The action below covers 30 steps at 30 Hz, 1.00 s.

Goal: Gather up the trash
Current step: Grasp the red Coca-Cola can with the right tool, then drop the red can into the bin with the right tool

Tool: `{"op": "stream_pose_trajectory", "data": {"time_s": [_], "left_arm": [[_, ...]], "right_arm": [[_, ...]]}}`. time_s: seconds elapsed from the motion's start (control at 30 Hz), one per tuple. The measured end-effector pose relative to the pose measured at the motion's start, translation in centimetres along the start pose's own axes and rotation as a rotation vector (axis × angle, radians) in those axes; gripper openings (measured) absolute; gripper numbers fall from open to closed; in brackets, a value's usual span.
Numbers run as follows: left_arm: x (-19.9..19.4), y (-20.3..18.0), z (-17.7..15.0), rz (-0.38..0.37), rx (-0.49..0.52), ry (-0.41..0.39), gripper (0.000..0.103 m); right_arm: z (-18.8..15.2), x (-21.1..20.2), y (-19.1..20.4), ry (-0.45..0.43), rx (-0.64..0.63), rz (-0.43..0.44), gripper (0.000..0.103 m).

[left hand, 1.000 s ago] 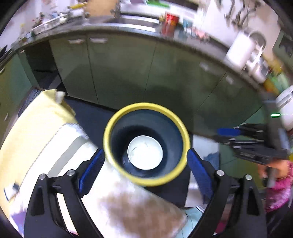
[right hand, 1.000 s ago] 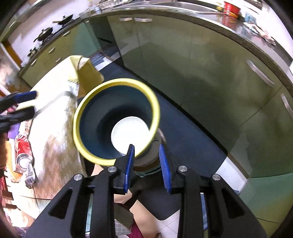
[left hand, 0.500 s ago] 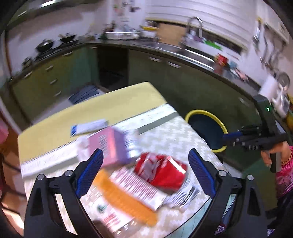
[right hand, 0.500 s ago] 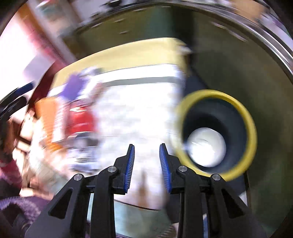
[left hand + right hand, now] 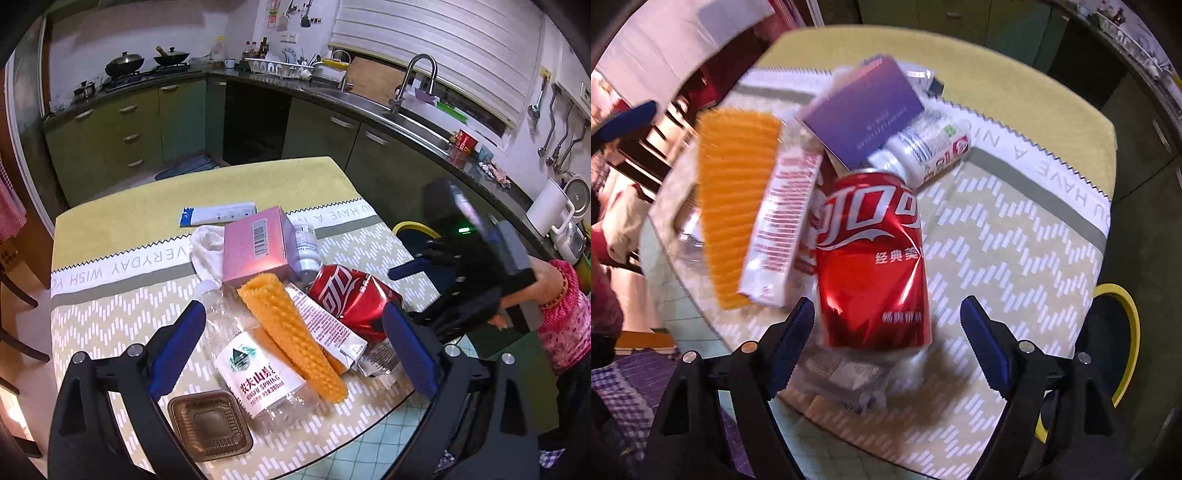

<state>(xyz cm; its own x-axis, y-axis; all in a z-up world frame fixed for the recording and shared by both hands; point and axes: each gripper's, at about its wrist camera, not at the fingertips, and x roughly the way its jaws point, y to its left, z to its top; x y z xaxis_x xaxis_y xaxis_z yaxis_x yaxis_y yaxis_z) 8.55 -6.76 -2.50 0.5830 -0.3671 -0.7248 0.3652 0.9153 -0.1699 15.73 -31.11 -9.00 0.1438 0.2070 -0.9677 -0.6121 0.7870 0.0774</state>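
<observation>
A heap of trash lies on the table: a dented red can (image 5: 871,254) (image 5: 351,299), a clear water bottle (image 5: 255,369), an orange ribbed sheet (image 5: 291,332) (image 5: 735,206), a printed carton (image 5: 783,221), a pink box (image 5: 255,247), a white pill bottle (image 5: 923,151) and a brown plastic tray (image 5: 208,424). My right gripper (image 5: 886,302) hangs over the can's near end, its jaws opening on either side of it, pads clear of it. My left gripper (image 5: 291,310) hovers above the bottle and the orange sheet, jaws opening and holding nothing.
A yellow-rimmed dark bin (image 5: 1123,332) (image 5: 413,227) stands on the floor by the table's corner. A white tissue (image 5: 207,251) and a blue-and-white packet (image 5: 218,214) lie farther back on the cloth (image 5: 147,206). Green kitchen cabinets (image 5: 110,140) ring the room.
Both views have swung from the bin, with a white round thing inside, to the trash on the table. The right jaws went from nearly shut to wide apart.
</observation>
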Motion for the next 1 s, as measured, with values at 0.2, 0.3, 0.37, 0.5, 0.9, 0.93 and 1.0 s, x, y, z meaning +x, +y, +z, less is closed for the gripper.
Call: {"op": "stream_pose_trajectory", "data": {"time_s": [0.2, 0.3, 0.37, 0.5, 0.9, 0.93, 1.0], "left_arm": [[-0.1, 0.1, -0.2, -0.007, -0.003, -0.004, 0.092], [0.0, 0.0, -0.2, -0.008, -0.005, -0.004, 0.092], [0.0, 0.0, -0.2, -0.007, -0.003, -0.001, 0.092], [0.2, -0.1, -0.2, -0.007, 0.000, 0.004, 0.092], [0.8, -1.0, 0.2, -0.014, 0.032, 0.008, 0.093], [0.9, -1.0, 0.2, -0.016, 0.033, 0.009, 0.093], [1.1, -1.2, 0.3, -0.022, 0.037, 0.012, 0.093]], "right_arm": [[1.0, 2.7, 1.0, 0.052, -0.037, -0.017, 0.075], [1.1, 3.5, 1.2, 0.053, -0.042, -0.024, 0.070], [1.2, 3.4, 1.3, 0.039, -0.040, -0.040, 0.070], [0.5, 2.8, 1.7, 0.002, -0.018, -0.033, 0.069], [-3.5, -3.1, -4.5, -0.121, 0.172, -0.016, 0.069], [-4.2, -3.7, -5.7, -0.134, 0.205, -0.027, 0.069], [-5.5, -5.4, -8.9, -0.157, 0.300, -0.082, 0.069]]}}
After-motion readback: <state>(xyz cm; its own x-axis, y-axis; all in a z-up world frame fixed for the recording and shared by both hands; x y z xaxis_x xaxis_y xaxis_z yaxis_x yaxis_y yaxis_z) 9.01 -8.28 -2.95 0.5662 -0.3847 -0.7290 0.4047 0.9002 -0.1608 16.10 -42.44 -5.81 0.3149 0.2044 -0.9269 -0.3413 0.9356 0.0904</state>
